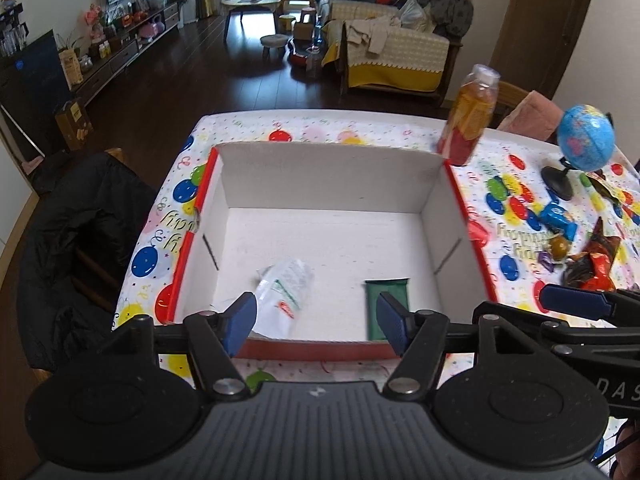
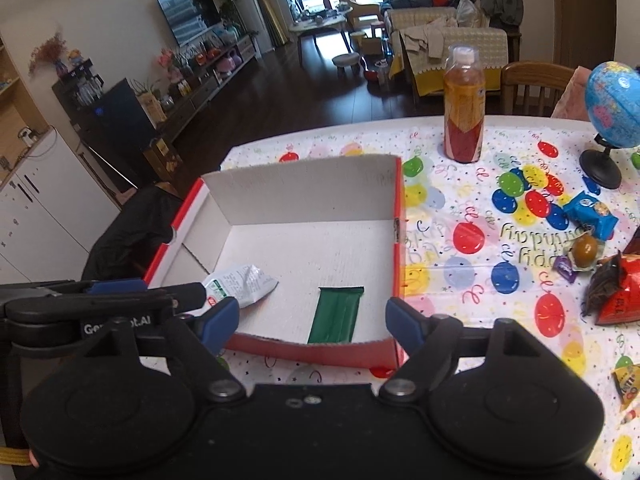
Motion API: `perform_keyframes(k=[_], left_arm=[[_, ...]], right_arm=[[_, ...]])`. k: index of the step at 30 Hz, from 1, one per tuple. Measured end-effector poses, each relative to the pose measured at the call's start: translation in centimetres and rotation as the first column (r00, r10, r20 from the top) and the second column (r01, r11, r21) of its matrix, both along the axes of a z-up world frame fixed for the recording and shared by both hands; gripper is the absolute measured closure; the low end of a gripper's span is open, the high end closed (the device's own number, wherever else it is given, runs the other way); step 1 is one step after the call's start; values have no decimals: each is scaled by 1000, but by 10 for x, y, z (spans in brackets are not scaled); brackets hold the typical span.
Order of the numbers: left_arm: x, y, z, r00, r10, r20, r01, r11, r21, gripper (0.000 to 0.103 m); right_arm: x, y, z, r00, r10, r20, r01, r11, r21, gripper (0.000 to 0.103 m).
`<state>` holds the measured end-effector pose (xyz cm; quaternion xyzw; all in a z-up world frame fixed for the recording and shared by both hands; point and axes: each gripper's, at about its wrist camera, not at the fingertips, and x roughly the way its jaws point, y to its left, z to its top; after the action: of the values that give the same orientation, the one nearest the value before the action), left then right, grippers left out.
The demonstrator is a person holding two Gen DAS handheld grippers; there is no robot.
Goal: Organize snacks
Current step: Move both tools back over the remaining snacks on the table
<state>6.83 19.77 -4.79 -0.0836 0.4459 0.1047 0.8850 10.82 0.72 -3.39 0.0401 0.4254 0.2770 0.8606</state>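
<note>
My left gripper (image 1: 316,320) hangs over the near wall of the cardboard box (image 1: 332,172), its blue pads spread wide with nothing between them. My right gripper (image 2: 312,320) is beside it, over the box's near right corner, spread just as wide and holding nothing.

Two snacks lie inside the box on its white floor. A white crinkled packet (image 1: 286,294) with green and red print sits toward the near left corner, and a dark green bar (image 2: 336,314) lies lengthwise against the near wall, closer to the right side. The two are apart, with bare floor between them.

The remaining snacks lie loose on the balloon-print tablecloth (image 2: 460,240) near the table's right edge: a blue wrapped packet (image 2: 592,214), a round gold-brown sweet (image 2: 585,256) just in front of it with a small purple wrapper (image 2: 565,267) touching it, and a crumpled red and brown bag (image 2: 616,292). A yellow packet (image 2: 628,384) shows at the near right edge.

Toward the far edge stands an upright bottle (image 2: 464,108) of amber drink, just beyond the box's far right corner. A small blue globe (image 2: 614,106) on a black stand sits at the far right.
</note>
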Motion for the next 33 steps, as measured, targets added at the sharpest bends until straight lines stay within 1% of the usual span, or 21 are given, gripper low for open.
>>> perform_keyframes(k=[3,5,7,11,13,15,20,23,25,26,29,33], left_arm=[[-5,-14,7,1000,-6,11,6,1000,10,34],[-8,-23,12,1000,-17,25,17,1000,5,33],[-11,-33,16,999,-28,35,28,1000,0,30],[-16,-56,25,996,-51,66,52,999,-10,27],[-17,-68,28,995,-60,82,61,998,-13,23],[-18,-80,30,993,-69,95,71,997,-14,20],[-13,-117,30,989,-102,106,106,994,-33,17],[-8,-143,26,986,-121,114,126,991,-36,11],[-4,-160,22,984,-129,122,135,990,-38,2],[-2,-168,21,983,-133,125,140,989,-44,0],[3,-196,16,980,-152,128,161,985,-67,0],[10,-234,11,976,-178,123,184,982,-47,0]], right_arm=[[-6,-13,6,1000,-8,12,8,1000,14,15],[-10,-24,9,1000,-10,22,10,1000,23,12],[-13,-34,12,999,-17,28,16,999,32,9],[-19,-59,18,999,-37,33,35,998,57,6],[-22,-74,20,998,-53,38,50,997,65,3],[-25,-90,21,997,-66,44,63,995,76,2],[-27,-130,20,994,-99,41,95,992,82,1],[-28,-159,16,992,-122,41,119,989,84,0],[-30,-179,14,989,-139,49,135,988,81,0],[-31,-190,12,988,-146,50,142,987,79,0],[-33,-221,2,985,-163,49,160,985,58,0],[-33,-263,-15,982,-187,38,186,982,25,0]])
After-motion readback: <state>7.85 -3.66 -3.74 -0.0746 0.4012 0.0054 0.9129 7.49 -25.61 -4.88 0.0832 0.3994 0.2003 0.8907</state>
